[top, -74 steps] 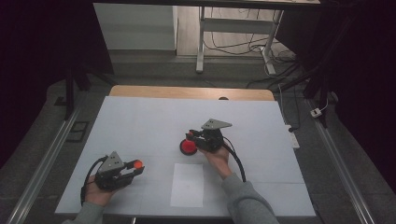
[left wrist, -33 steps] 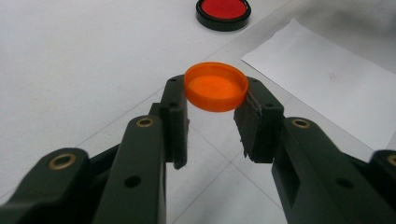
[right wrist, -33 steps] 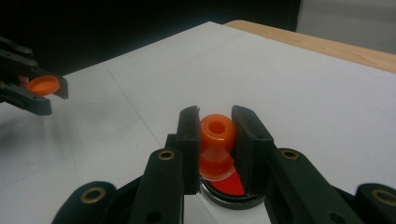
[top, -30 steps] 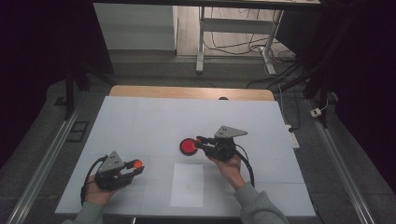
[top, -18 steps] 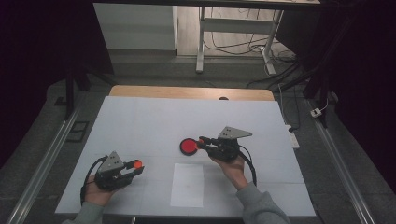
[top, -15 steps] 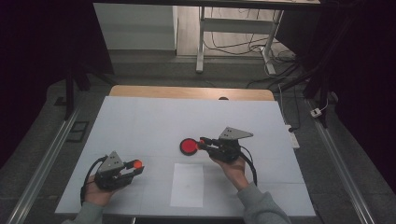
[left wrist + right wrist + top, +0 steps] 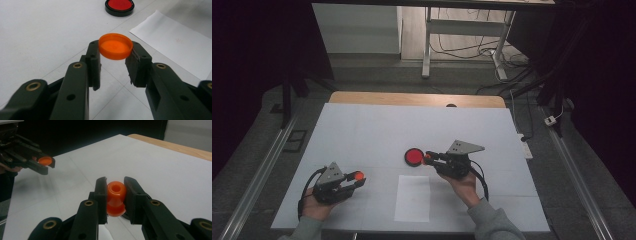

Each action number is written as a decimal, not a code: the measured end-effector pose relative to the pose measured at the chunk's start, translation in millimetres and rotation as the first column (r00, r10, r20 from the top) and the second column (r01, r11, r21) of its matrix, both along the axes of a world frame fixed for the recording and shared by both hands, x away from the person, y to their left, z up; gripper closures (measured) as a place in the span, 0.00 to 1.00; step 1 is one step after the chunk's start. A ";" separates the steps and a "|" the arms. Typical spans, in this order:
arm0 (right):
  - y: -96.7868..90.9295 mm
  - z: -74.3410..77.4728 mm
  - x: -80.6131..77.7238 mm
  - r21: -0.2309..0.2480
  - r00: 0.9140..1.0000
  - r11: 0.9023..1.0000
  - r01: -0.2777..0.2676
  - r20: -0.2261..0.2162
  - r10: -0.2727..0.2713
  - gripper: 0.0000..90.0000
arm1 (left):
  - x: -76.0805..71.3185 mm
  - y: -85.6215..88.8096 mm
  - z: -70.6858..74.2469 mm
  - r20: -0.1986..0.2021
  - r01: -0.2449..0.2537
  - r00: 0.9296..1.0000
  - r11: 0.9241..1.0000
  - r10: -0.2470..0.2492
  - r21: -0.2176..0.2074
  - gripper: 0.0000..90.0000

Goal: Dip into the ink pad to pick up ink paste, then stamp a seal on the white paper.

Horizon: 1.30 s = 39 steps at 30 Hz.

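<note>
My left gripper (image 7: 115,51) is shut on a round orange cap (image 7: 115,46), clamped by its rim between the two black jaws just above the white tabletop; in the high view this gripper (image 7: 357,177) sits at the front left with the cap (image 7: 358,175) at its tip. My right gripper (image 7: 115,187) is shut on an orange spool-shaped piece (image 7: 115,197) with a hole in its end. Seen from above, the right gripper (image 7: 428,158) points left, right beside a red disc in a black rim (image 7: 414,157) lying on the table.
A white paper sheet (image 7: 413,197) lies flat between the two hands. The white table cover (image 7: 377,125) stretches back to a wooden edge (image 7: 412,99). Metal rails run along both sides of the table. Cables and a desk frame stand on the floor beyond.
The right hand with the orange piece has drifted right and slightly toward the person, coming off the red disc to sit just beside it. The left hand has stayed put.
</note>
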State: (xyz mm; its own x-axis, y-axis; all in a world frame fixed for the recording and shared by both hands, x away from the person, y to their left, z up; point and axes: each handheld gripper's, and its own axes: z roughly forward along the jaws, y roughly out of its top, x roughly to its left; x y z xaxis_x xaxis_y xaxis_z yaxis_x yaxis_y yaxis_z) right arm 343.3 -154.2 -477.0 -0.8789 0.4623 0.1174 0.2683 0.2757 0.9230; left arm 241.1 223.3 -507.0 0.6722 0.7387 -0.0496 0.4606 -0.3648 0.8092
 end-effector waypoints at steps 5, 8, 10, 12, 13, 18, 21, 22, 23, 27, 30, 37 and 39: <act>2.0 -1.3 -4.6 -0.010 1.000 1.000 -0.018 -0.003 0.018 0.82 | -0.2 0.0 0.1 0.001 -0.002 1.000 1.000 0.002 -0.002 0.73; 3.2 -2.2 -6.6 -0.012 1.000 1.000 -0.027 -0.005 0.027 0.82 | -0.5 0.1 0.1 0.002 -0.002 1.000 1.000 0.002 -0.001 0.73; 4.0 -2.9 -8.1 -0.014 0.999 0.999 -0.032 -0.003 0.032 0.82 | -0.5 0.1 0.3 0.003 -0.003 1.000 1.000 0.003 0.000 0.73; 4.6 -4.2 -9.4 -0.016 0.999 0.999 -0.039 -0.009 0.039 0.82 | -0.2 0.1 0.6 0.004 -0.001 1.000 1.000 0.001 0.000 0.73; 5.1 -4.8 -10.1 -0.016 0.999 0.999 -0.042 -0.012 0.041 0.82 | 0.0 0.1 0.5 0.004 -0.001 1.000 1.000 0.001 -0.001 0.73; 7.3 -7.3 -12.5 -0.022 0.998 0.998 -0.054 -0.015 0.053 0.82 | -0.2 0.2 0.1 0.001 -0.002 1.000 1.000 0.002 0.000 0.73; 8.7 -8.6 -14.2 -0.025 0.998 0.998 -0.057 -0.016 0.057 0.82 | -0.4 0.2 0.3 0.002 -0.002 1.000 1.000 0.002 -0.001 0.73; 9.1 -8.8 -14.8 -0.027 0.998 0.998 -0.061 -0.018 0.060 0.82 | -0.4 0.1 0.2 0.002 -0.001 1.000 1.000 0.001 0.000 0.73; 9.4 -9.0 -15.4 -0.030 0.998 0.998 -0.064 -0.017 0.063 0.82 | -0.4 -0.1 0.1 0.001 -0.001 1.000 1.000 0.001 0.000 0.73; 10.4 -10.2 -16.8 -0.032 0.997 0.997 -0.071 -0.021 0.070 0.82 | -0.3 0.0 0.2 0.001 -0.001 1.000 1.000 0.001 -0.001 0.73; 10.6 -11.5 -17.2 -0.032 0.997 0.997 -0.075 -0.027 0.074 0.81 | -0.3 0.2 0.2 0.001 -0.001 1.000 1.000 0.001 -0.003 0.73; 12.9 -13.9 -18.9 -0.037 0.996 0.996 -0.087 -0.034 0.086 0.81 | 0.0 0.1 0.1 -0.001 0.000 1.000 1.000 0.000 -0.002 0.73; 13.3 -14.5 -19.4 -0.039 0.996 0.995 -0.087 -0.034 0.085 0.81 | 0.1 0.2 -0.1 -0.002 0.001 1.000 1.000 -0.001 -0.002 0.73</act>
